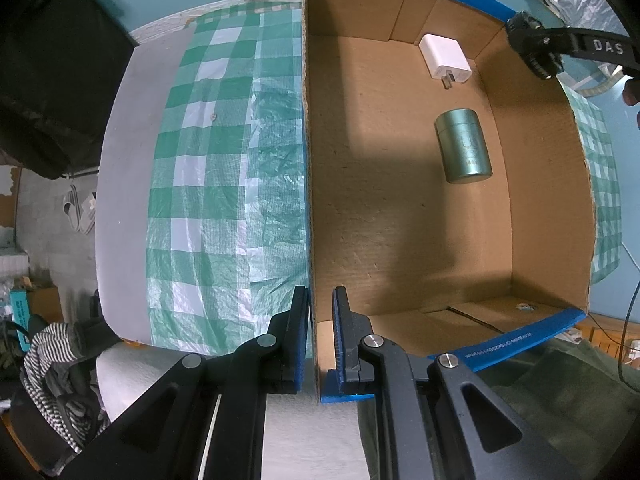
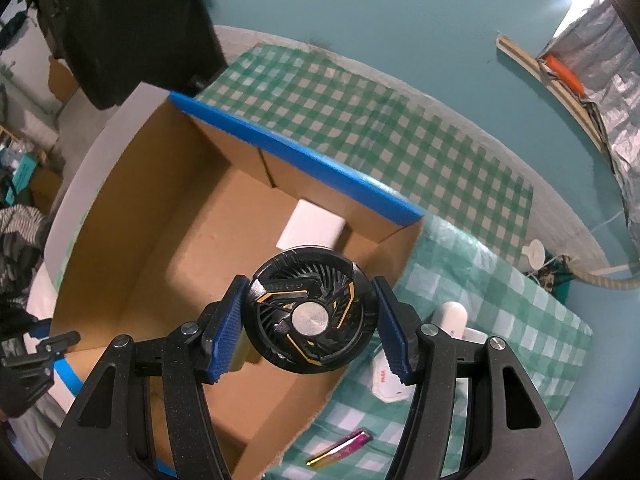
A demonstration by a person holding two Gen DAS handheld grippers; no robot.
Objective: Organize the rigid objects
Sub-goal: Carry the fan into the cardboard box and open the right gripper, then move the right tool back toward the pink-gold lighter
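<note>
The left gripper (image 1: 321, 336) clenches the open brown cardboard box's (image 1: 400, 220) side wall. The right gripper (image 2: 308, 330) grasps a round black finned fan (image 2: 310, 314) above that box.

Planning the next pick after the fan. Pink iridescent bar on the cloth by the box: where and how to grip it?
Grip the pink bar mid-length across its narrow width, coming straight down from above. It lies flat and slim on the checked cloth, long axis diagonal, so turn the jaws square to that. Both long sides look clear.
</note>
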